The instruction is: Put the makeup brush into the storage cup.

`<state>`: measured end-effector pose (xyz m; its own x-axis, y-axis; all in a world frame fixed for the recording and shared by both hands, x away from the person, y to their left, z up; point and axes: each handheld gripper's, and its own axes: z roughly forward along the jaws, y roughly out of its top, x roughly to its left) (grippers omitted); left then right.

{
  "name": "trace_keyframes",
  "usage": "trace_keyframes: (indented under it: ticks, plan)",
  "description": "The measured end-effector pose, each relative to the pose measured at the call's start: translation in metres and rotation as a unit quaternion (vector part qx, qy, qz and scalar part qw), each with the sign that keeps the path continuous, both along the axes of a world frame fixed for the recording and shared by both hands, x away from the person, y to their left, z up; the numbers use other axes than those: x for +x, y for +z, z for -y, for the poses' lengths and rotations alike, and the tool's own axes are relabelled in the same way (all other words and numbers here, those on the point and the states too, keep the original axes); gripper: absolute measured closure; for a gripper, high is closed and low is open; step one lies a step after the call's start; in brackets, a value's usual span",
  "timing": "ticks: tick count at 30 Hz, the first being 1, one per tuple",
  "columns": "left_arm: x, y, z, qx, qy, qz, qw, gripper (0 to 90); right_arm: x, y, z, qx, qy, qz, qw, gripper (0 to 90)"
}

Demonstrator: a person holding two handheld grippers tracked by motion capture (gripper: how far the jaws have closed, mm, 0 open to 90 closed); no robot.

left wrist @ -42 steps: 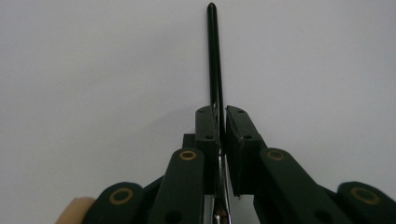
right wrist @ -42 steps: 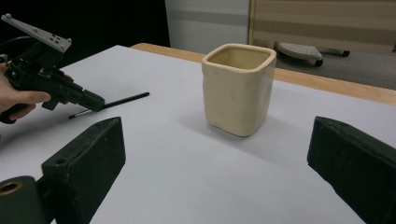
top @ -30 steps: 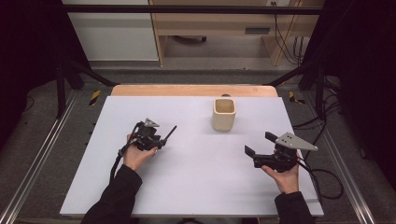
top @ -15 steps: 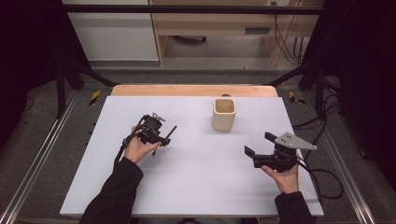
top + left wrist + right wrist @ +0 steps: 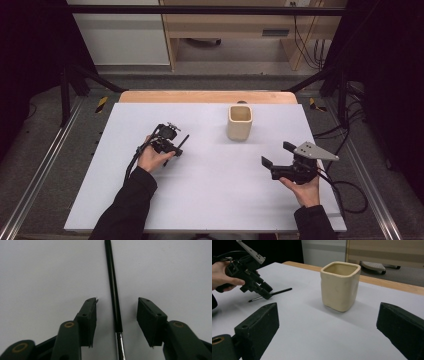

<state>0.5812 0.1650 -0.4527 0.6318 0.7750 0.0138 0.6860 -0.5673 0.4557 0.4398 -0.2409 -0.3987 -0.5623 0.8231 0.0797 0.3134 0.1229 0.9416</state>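
A slim black pen (image 5: pixel 113 290) with a silver tip lies flat on the white table (image 5: pixel 215 200). My left gripper (image 5: pixel 117 302) points down over it. Its jaws stand on either side of the pen, have just been closing, and do not touch it. From above, the left gripper (image 5: pixel 172 147) is at the left middle of the table, with the pen (image 5: pixel 183 141) sticking out to its right. A cream square cup (image 5: pixel 240 122) stands upright at the back centre. My right gripper (image 5: pixel 277 155) is held open at the right and faces the cup (image 5: pixel 340 286), well short of it.
A wooden strip (image 5: pixel 200 96) runs along the table's far edge. Metal rails (image 5: pixel 45 165) flank both sides. A cable (image 5: pixel 350 195) trails from the right gripper off the right edge. Bare white surface lies between the two hands.
The left hand has shifted a little to the right and farther over the pen. The pen, the cup and the right gripper have stayed where they were.
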Motion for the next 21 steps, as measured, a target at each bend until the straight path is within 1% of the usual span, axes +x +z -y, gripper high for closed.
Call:
trace_keyframes:
  ticks: [1,2,5,9,13,14,16,17,18,21]
  plan:
    - [-0.0002,0.0002,0.0001,-0.001,-0.002,0.0,1.0,53.2,0.0,-0.0001,-0.0002,0.0,0.0,-0.001,1.0,4.8]
    - [-0.0005,0.0003,0.0005,-0.001,-0.002,0.0,1.0,57.3,0.0002,-0.0004,-0.0004,0.0,0.001,-0.001,1.0,4.8]
    - [-0.0015,0.0001,0.0021,-0.001,-0.002,0.001,1.0,59.9,0.0002,-0.0005,-0.0006,0.0,0.001,-0.002,1.0,4.8]
    - [-0.0023,0.0008,0.0037,0.005,-0.003,-0.002,1.0,64.0,0.0004,-0.0006,-0.0008,0.001,0.002,-0.002,1.0,4.8]
    - [-0.0031,0.0014,0.0058,0.01,-0.005,-0.004,0.9999,69.6,0.0009,-0.0011,-0.0011,0.0,0.003,-0.002,1.0,4.8]
    - [-0.0035,0.0013,0.0067,0.01,-0.003,-0.003,0.9999,72.6,0.0012,-0.0014,-0.0012,0.0,0.004,-0.002,1.0,4.8]
    - [-0.0041,0.0015,0.008,0.012,-0.005,-0.006,0.9999,74.0,0.0012,-0.0015,-0.0012,-0.001,0.005,-0.002,1.0,4.7]
    - [-0.0042,0.0016,0.0082,0.014,-0.006,-0.005,0.9999,76.9,0.0013,-0.0016,-0.0014,-0.001,0.005,-0.003,1.0,4.7]
    - [-0.0043,0.0017,0.0085,0.014,-0.006,-0.005,0.9999,76.9,0.0013,-0.0016,-0.0014,-0.001,0.005,-0.003,1.0,4.7]
    - [-0.0046,0.0017,0.0089,0.014,-0.007,-0.005,0.9999,81.0,0.0013,-0.0016,-0.0014,-0.001,0.005,-0.003,1.0,4.7]
